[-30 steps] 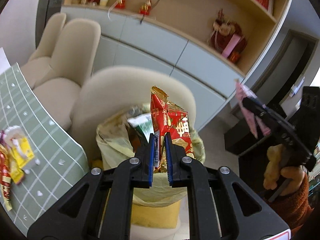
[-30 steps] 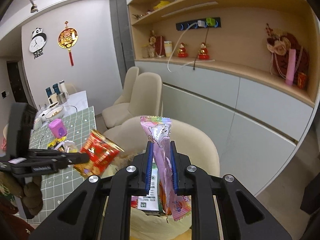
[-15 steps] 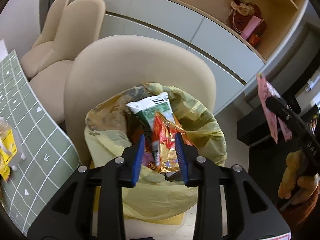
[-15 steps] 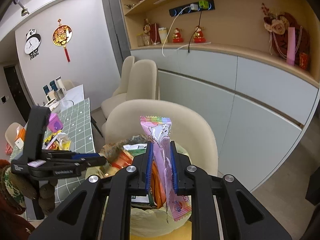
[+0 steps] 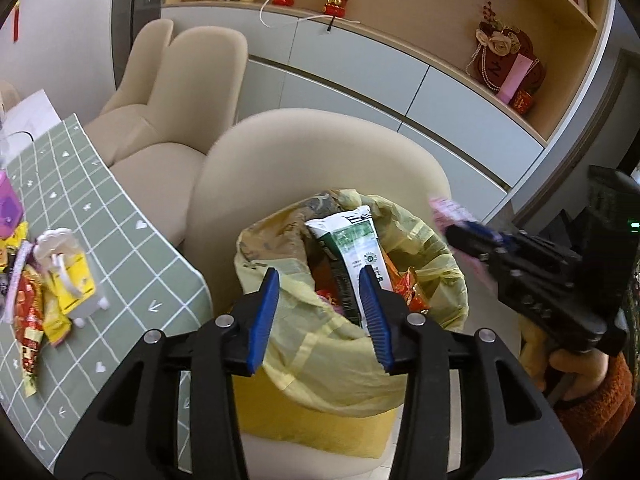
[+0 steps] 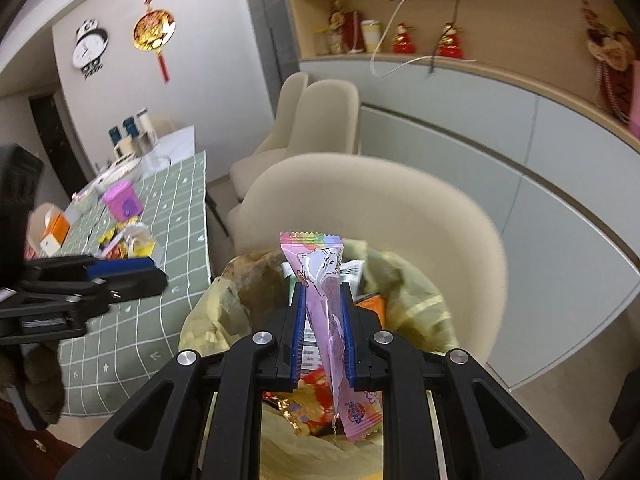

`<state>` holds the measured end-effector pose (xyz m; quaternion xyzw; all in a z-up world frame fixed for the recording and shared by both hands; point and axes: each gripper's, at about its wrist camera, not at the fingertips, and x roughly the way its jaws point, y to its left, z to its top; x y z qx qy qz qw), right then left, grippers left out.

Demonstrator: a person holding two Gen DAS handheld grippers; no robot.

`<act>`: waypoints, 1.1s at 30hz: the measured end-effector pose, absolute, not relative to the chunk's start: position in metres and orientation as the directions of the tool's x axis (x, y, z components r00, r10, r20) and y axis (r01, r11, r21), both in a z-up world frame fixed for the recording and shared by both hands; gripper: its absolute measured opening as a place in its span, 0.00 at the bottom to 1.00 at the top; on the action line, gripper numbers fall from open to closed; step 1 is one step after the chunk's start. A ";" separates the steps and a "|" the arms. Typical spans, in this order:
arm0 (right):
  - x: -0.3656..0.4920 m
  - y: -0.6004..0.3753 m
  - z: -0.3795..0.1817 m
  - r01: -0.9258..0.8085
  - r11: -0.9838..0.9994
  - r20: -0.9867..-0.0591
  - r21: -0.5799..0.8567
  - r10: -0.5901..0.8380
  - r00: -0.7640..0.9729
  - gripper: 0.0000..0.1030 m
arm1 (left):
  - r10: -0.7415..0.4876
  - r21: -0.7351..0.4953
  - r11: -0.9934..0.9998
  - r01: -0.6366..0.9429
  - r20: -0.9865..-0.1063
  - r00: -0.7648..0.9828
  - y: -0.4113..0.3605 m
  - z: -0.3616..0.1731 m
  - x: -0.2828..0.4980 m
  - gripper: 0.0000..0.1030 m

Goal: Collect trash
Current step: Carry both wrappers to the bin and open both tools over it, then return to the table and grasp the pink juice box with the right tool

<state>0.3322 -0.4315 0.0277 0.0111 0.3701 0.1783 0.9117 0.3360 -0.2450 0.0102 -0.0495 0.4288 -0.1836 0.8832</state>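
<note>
Beige chair (image 5: 320,168) behind yellow-bagged bin (image 5: 352,344); left gripper (image 5: 320,312) spread, empty; right gripper (image 6: 322,332) clamps pink wrapper (image 6: 320,280), print unreadable.

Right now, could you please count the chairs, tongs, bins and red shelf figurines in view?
Chairs: 3
Tongs: 2 (left tongs open, right tongs shut on wrapper)
Bin: 1
Red figurines: 2
Total: 8
</note>
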 end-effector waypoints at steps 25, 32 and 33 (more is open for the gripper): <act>0.334 -0.396 0.017 -0.326 0.936 -0.672 0.136 0.329 0.663 0.50 | -0.336 -0.285 0.941 0.181 -0.730 0.595 -0.182 0.010 0.308 0.43; 0.319 -0.391 0.031 -0.303 0.942 -0.644 0.142 0.320 0.694 0.55 | -0.351 -0.293 0.936 0.196 -0.726 0.591 -0.162 0.006 0.302 0.44; 0.316 -0.388 0.034 -0.299 0.944 -0.639 0.141 0.318 0.700 0.56 | -0.351 -0.292 0.936 0.197 -0.724 0.594 -0.156 0.005 0.300 0.45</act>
